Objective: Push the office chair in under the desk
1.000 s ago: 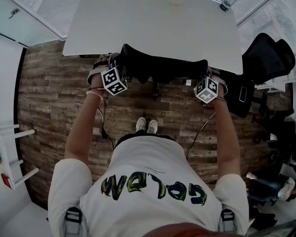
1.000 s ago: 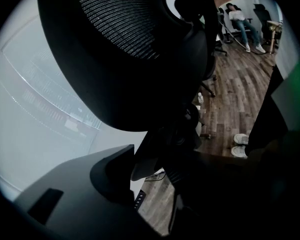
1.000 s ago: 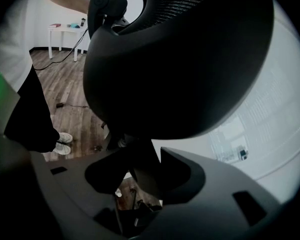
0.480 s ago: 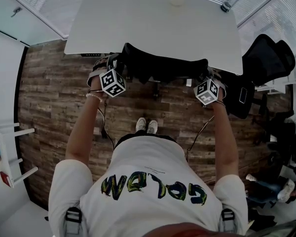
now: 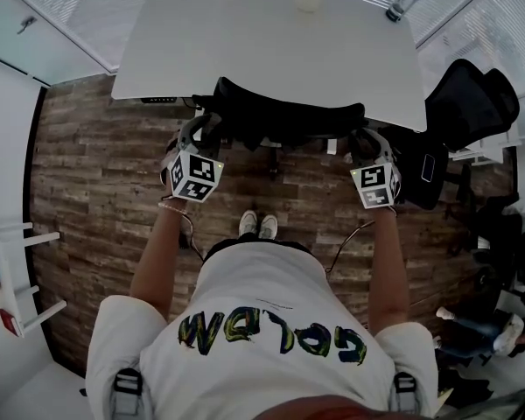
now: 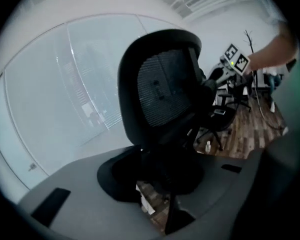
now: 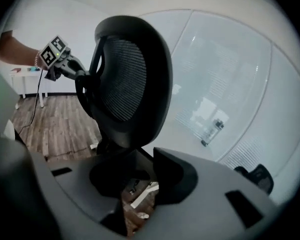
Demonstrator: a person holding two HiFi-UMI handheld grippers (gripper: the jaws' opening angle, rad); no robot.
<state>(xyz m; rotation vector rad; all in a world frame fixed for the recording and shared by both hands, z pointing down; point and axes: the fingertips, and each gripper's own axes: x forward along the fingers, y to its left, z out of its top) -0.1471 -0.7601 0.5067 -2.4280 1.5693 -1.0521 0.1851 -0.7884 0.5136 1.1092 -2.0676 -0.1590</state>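
Both pairs of jaws are closing with nothing between them, the left gripper (image 5: pixel 201 125) and right gripper (image 5: pixel 367 138) just beside either end of the office chair (image 5: pixel 284 121) backrest. Its seat is tucked under the white desk (image 5: pixel 262 42), with the backrest at the desk's near edge.

Head view looks steeply down; gripper views, close at 8 and 4 o'clock, face the shared office chair (image 5: pixel 289 121).

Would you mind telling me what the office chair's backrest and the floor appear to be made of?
Chair backrest: likely black mesh in a smooth plastic frame; a fine ribbed weave shows. Floor: probably wood-look planks, matt; streaky brown boards with seams.
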